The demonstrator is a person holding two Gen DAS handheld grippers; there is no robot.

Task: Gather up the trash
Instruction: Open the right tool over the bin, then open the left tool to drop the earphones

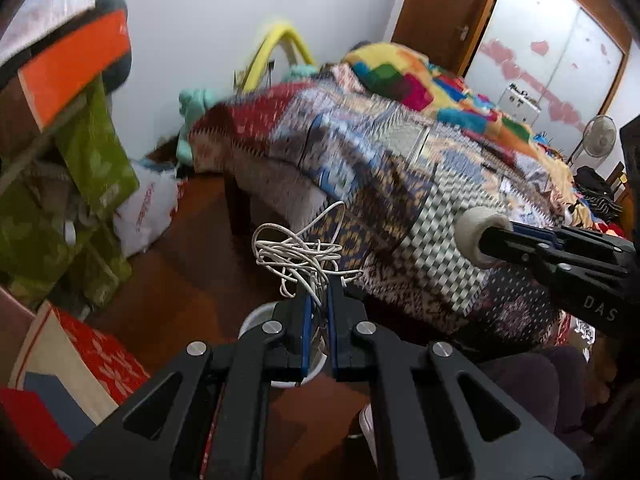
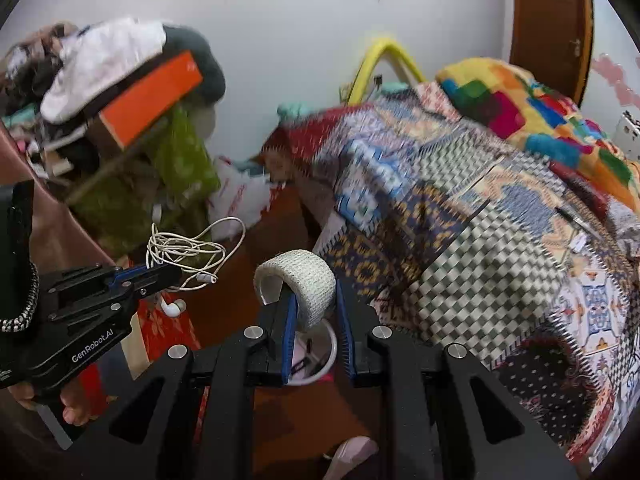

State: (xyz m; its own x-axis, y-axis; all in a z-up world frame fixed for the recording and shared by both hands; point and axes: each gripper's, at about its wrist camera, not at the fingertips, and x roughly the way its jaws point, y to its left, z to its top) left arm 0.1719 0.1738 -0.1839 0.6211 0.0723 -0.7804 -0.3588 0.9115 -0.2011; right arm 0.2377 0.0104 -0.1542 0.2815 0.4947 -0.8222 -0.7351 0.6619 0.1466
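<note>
Step in hand: I carry two trash items toward the white bin (image 2: 320, 360) on the floor beside the bed (image 2: 480, 216).
Left gripper (image 1: 318, 296): clamped on tangled white earphone cable (image 1: 298, 258), at 12 o'clock above its jaws.
Right gripper (image 2: 316, 304): jaws narrow, pinching one bandage roll (image 2: 298, 284).
Bin position: 6 o'clock below the roll, behind the fingers.
Next move, as I judge it: centre each load over the rim, then release.
Count: two grippers, one cable, one roll, one bin.
</note>
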